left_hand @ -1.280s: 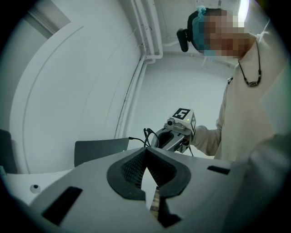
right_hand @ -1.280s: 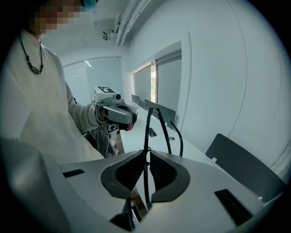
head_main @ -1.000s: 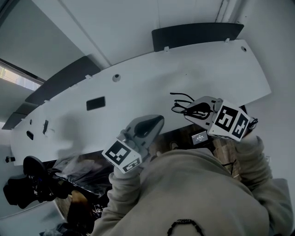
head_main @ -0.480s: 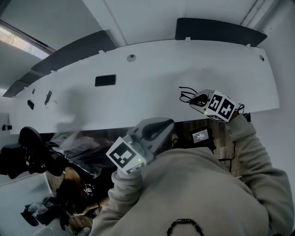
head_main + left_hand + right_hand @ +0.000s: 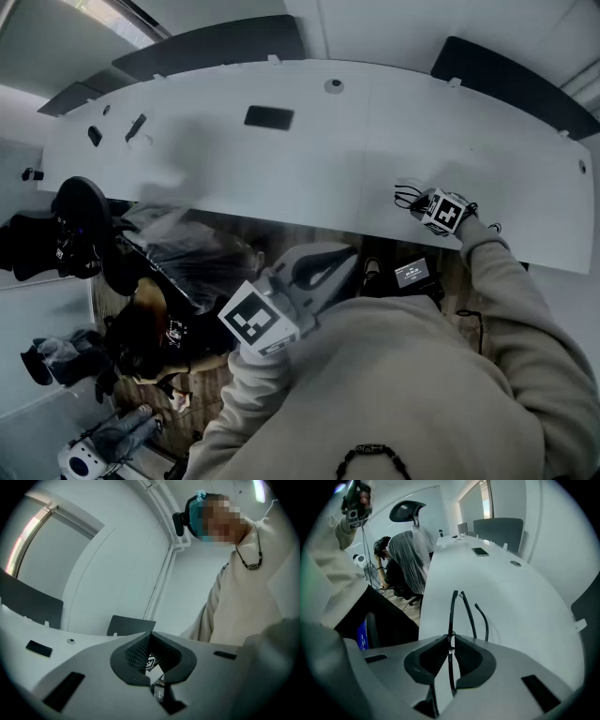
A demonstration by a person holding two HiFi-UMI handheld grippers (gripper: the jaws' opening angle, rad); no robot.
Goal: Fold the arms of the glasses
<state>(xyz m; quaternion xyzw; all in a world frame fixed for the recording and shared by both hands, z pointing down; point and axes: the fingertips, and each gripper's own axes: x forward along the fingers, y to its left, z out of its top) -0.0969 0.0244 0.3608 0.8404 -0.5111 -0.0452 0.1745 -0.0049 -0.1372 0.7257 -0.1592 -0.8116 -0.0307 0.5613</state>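
The right claw (image 5: 450, 641), gripping glasses (image 5: 453, 611), has lowered, seemingly onto table (image 5: 511, 602).

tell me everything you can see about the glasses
The glasses have a thin black frame that looks like wire, seen edge-on in the right gripper view. The right claw is shut on the front of the frame, pinching it between its pads. Both arms look unfolded and stretch away from the claw, with curved tips, over the white table. Whether they touch it I can't tell. In the head view the glasses show as thin dark loops near the table's near edge.
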